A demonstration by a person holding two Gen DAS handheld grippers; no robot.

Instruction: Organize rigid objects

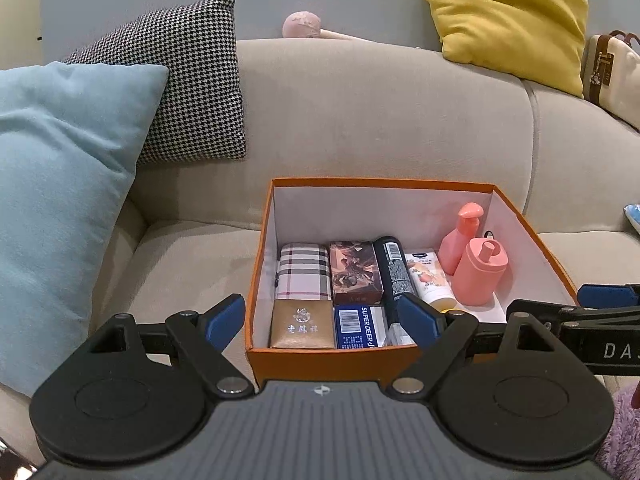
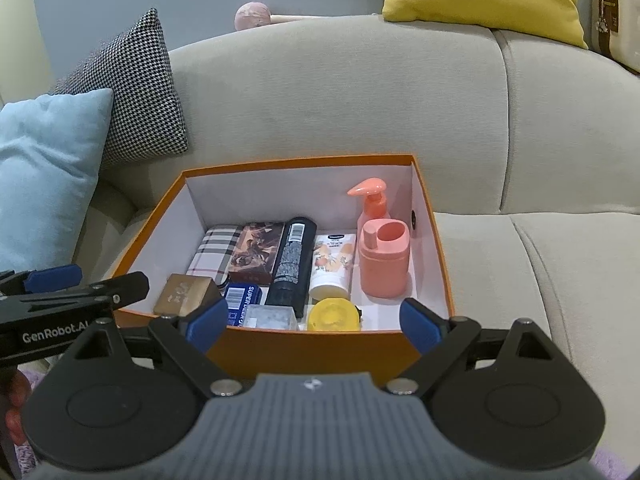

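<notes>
So both the left gripper and right gripper hover wide-jawed and empty at the orange box's near edge, and any last tidy should descend straight, clear of the upright pink bottles.

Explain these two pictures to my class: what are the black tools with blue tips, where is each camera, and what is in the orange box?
A person holds a two-finger gripper in each hand; each carries a camera looking along its fingers. One picture is from the left gripper, the other from the right gripper. Both are open and hold nothing. An orange box sits on a beige sofa. Inside lie a plaid case, a brown box, a black tube, a white tube, a gold box and a blue box. Two pink bottles stand upright.
</notes>
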